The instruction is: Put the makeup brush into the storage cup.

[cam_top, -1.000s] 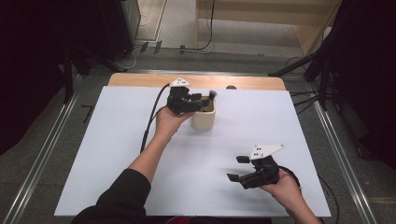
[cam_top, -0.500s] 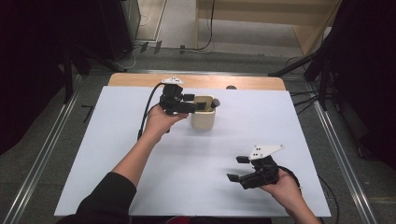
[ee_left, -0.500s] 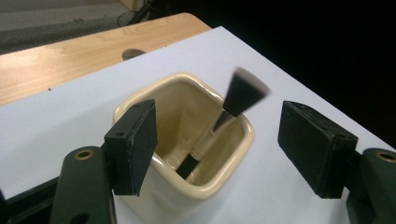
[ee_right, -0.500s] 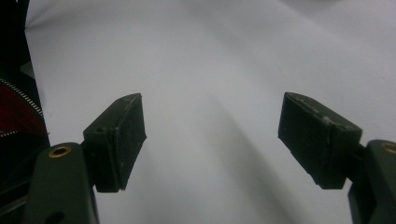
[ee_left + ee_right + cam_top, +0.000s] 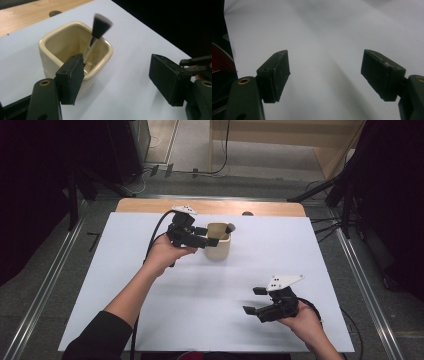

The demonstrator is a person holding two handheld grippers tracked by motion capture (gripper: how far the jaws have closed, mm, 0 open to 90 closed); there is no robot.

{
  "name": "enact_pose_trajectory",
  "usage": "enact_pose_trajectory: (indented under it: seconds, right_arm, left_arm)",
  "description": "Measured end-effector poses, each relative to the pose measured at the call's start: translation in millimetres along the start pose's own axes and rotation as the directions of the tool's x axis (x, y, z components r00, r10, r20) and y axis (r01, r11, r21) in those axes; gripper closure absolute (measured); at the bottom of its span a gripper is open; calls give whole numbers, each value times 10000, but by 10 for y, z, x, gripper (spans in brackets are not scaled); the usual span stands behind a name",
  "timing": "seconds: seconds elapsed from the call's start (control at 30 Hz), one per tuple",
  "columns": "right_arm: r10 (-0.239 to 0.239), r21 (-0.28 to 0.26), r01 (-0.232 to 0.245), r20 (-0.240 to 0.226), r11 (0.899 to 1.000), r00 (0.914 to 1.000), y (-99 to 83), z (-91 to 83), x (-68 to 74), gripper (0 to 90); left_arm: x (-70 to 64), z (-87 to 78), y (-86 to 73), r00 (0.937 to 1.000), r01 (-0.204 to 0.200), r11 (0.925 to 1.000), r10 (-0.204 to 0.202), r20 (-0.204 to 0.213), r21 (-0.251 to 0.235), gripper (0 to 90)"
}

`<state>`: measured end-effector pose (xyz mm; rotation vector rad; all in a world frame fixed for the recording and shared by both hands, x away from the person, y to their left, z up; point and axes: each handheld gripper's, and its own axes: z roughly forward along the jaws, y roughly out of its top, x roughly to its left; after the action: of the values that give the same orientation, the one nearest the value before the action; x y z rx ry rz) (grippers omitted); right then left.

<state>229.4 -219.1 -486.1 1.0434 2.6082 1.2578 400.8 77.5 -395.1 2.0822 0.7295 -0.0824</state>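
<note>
Two grippers are at work over the white table [image 5: 150, 285], and both stand with jaws spread wide and nothing between them. The left gripper [image 5: 212, 236] sits at the far middle of the table, right beside a cream square cup [image 5: 218, 249]. In the left gripper view the same gripper [image 5: 117, 75] shows one jaw in front of the cup's near wall and the other well out to the side over bare table, so the cup [image 5: 62, 50] is not between the jaws.

A brush [image 5: 98, 28] stands inside the cup, its dark bristle head up and leaning on the far rim, handle down into the bottom. It is blurred, so it may be rocking. Judging by this, the brush is resting in the cup on its own and the open jaws are beside it, not gripping.

The right gripper [image 5: 256, 301] is held low at the near right, well apart from the cup, pointing left over empty table. It seems to be waiting out of the way; its own view shows the right gripper [image 5: 325, 75] above plain white surface.
</note>
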Motion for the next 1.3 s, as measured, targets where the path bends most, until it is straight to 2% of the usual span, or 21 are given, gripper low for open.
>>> enact_pose_trajectory:
  seconds: [0.33,0.4,0.67,0.9,1.1,1.17,1.3]
  right_arm:
    - [92,28,-92,46,10000,9999,-14,-11,-2,242]
    - [90,32,-90,52,10000,9999,-17,-12,-2,241]
    - [66,39,-66,64,10000,10000,-22,-13,-5,242]
    - [125,55,-126,81,9999,9999,-26,-13,-8,241]
    - [106,52,-106,69,9999,9999,-26,-15,-9,241]
    - [108,71,-108,70,9999,9999,-27,-13,-9,242]
    - [152,77,-152,75,9999,9999,-27,-9,-8,241]
  left_arm:
    - [-90,-95,-100,9994,-121,9995,112,317,284,274]
    - [-97,-118,-128,9992,-156,9987,138,362,484,273]
    - [-90,-224,-260,9994,-196,9978,177,307,636,274]
    - [-84,-248,-387,9994,-306,9959,293,162,853,279]
    - [-72,-258,-513,9996,-228,9966,215,177,791,275]
    - [-77,-269,-558,9989,-425,9961,409,209,777,265]
    - [-90,-291,-638,9987,-481,9961,469,178,737,264]
